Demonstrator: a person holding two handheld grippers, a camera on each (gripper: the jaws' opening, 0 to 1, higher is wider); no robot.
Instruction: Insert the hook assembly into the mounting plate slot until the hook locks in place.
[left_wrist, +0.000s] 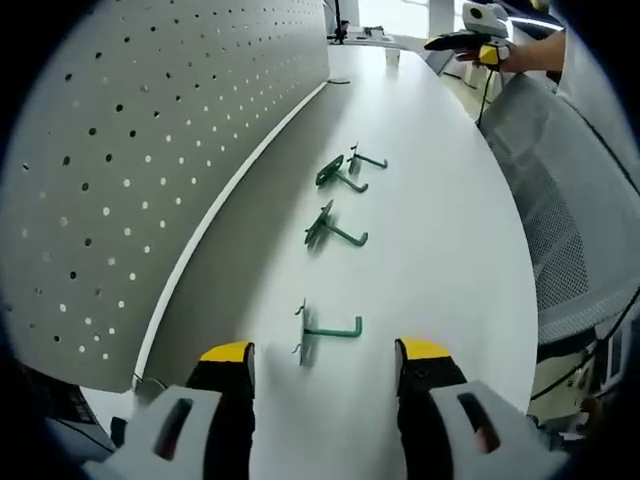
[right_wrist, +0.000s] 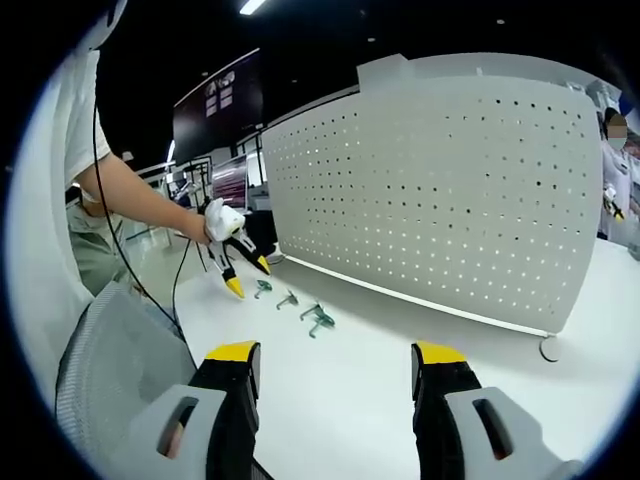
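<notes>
Several green hook assemblies lie in a row on the white table. The nearest hook (left_wrist: 328, 329) rests flat just ahead of my left gripper (left_wrist: 326, 352), which is open and holds nothing. Further hooks (left_wrist: 335, 230) (left_wrist: 345, 176) lie beyond it. The white perforated mounting plate (left_wrist: 100, 180) stands upright along the table's left side. In the right gripper view my right gripper (right_wrist: 335, 352) is open and empty, well back from the hooks (right_wrist: 318, 318). The plate (right_wrist: 430, 190) rises behind them. The left gripper (right_wrist: 250, 276), held by a hand, hovers open over the far end of the row.
A grey mesh chair back (right_wrist: 110, 370) stands at the table's near edge. The right gripper (left_wrist: 470, 42), held by a hand, shows far off at the table's end. A second person (right_wrist: 612, 150) stands beyond the plate. A small round disc (right_wrist: 548, 348) lies at the plate's foot.
</notes>
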